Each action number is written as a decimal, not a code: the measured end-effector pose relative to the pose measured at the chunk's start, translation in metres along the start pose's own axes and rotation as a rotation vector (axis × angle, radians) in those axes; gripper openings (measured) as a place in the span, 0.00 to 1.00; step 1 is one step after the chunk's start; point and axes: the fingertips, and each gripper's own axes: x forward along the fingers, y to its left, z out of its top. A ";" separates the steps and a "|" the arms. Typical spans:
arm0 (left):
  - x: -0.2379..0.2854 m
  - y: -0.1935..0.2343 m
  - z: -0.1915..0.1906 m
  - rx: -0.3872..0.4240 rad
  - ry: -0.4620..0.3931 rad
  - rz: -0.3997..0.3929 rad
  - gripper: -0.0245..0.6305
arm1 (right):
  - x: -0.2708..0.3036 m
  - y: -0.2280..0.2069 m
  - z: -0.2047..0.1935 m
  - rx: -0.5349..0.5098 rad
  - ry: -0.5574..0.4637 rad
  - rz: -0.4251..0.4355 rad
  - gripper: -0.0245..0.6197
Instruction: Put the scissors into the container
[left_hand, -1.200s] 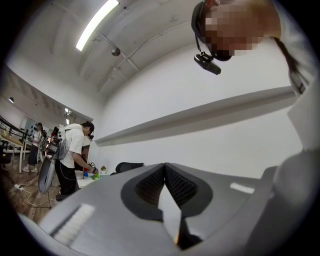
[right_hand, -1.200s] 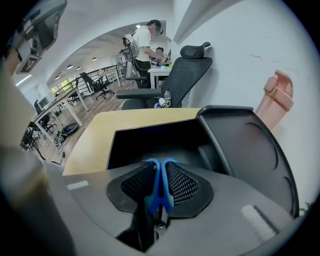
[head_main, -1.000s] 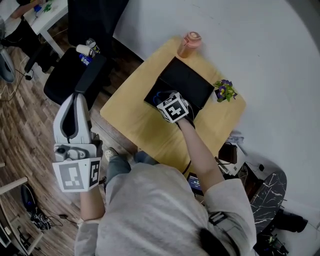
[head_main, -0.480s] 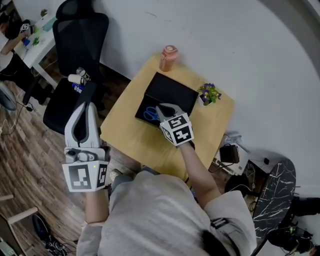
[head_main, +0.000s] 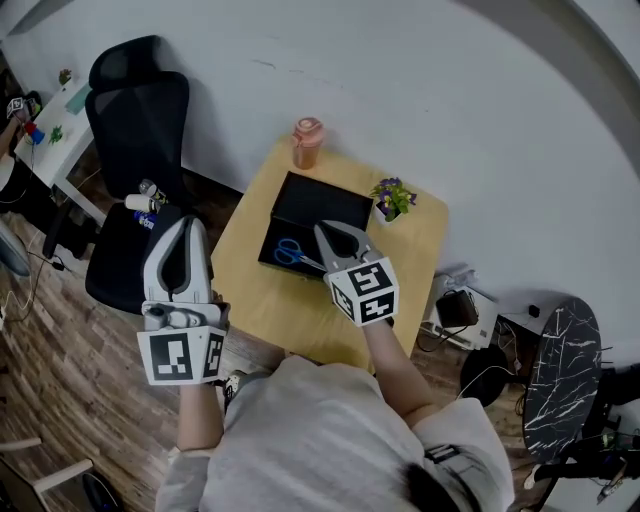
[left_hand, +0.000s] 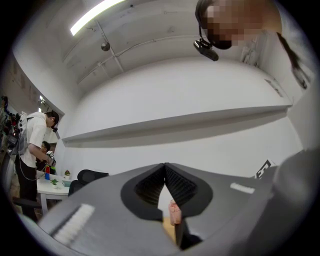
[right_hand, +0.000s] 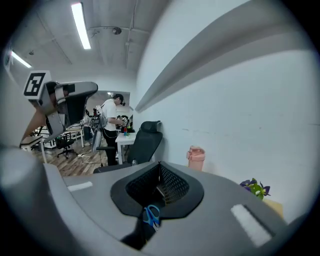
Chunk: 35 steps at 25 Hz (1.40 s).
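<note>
Head view: right gripper (head_main: 327, 230) is pulling back from container (head_main: 322, 204), jaws clenched on nothing.
Scissors (head_main: 290, 252): lying inside now; task looking done.
Left gripper (head_main: 182, 224): idling, jaws pressed together, empty.

Blue-handled scissors (head_main: 290, 252) lie in the black rectangular container (head_main: 322, 200) on the wooden table (head_main: 415, 252), pink plastic bottle (head_main: 307, 143) behind it, potted flowering plant (head_main: 392, 197) at its right.

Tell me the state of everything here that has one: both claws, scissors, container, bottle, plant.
left claw: shut, empty.
right claw: shut, empty.
scissors: lying in the container, not held.
container: open, no lid.
bottle: upright, lid on.
plant: upright.
</note>
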 end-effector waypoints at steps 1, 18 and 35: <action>0.002 -0.002 0.000 -0.001 -0.001 -0.007 0.13 | -0.005 -0.001 0.007 -0.003 -0.019 -0.010 0.05; 0.015 -0.012 0.006 -0.002 -0.016 -0.059 0.13 | -0.071 -0.004 0.099 -0.042 -0.282 -0.115 0.05; 0.018 -0.012 0.006 -0.021 -0.025 -0.062 0.13 | -0.102 -0.011 0.122 -0.060 -0.367 -0.184 0.05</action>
